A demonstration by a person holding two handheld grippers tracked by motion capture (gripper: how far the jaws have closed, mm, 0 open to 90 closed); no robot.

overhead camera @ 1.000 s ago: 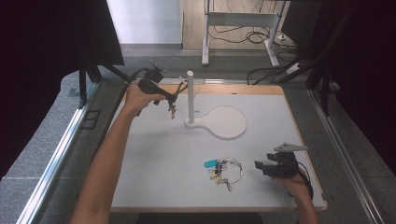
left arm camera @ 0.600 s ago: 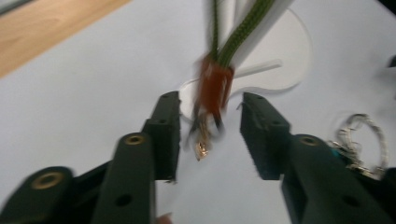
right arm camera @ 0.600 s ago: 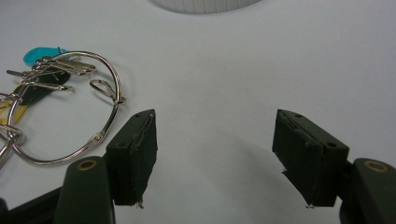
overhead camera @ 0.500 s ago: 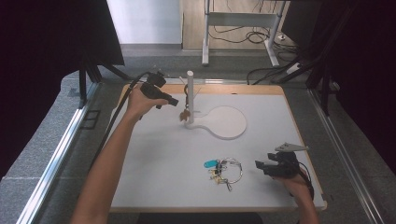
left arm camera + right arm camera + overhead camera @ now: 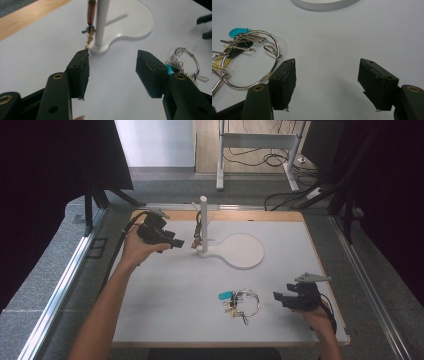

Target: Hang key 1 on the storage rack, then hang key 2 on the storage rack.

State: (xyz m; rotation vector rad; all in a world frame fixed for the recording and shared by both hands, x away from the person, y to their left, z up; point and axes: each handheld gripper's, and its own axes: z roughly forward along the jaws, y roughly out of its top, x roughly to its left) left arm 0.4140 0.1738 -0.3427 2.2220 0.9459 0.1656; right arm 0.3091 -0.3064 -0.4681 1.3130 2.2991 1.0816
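A white stand with an upright post (image 5: 203, 222) and a round base (image 5: 244, 251) sits at the back middle of the white board. A small brown keychain (image 5: 197, 237) hangs against the post; in the left gripper view the keychain (image 5: 90, 17) dangles beside the post (image 5: 101, 25). My left gripper (image 5: 176, 243) is open just left of the post, its jaws (image 5: 112, 72) spread with nothing between them. A bunch of key rings with a teal tag (image 5: 240, 301) lies at the front middle. My right gripper (image 5: 276, 297) is open to the right of the bunch (image 5: 249, 60), apart from it.
The white board (image 5: 165, 285) has a wooden strip (image 5: 260, 216) along its far edge. Metal rails (image 5: 55, 295) run along both sides of the table. The stand's base rim (image 5: 324, 5) lies ahead of the right gripper. Table legs and cables stand beyond the far edge.
The left gripper carried the keychain to the post, let it go and drew back to the left. The keychain now hangs on the post. The right gripper has not moved.
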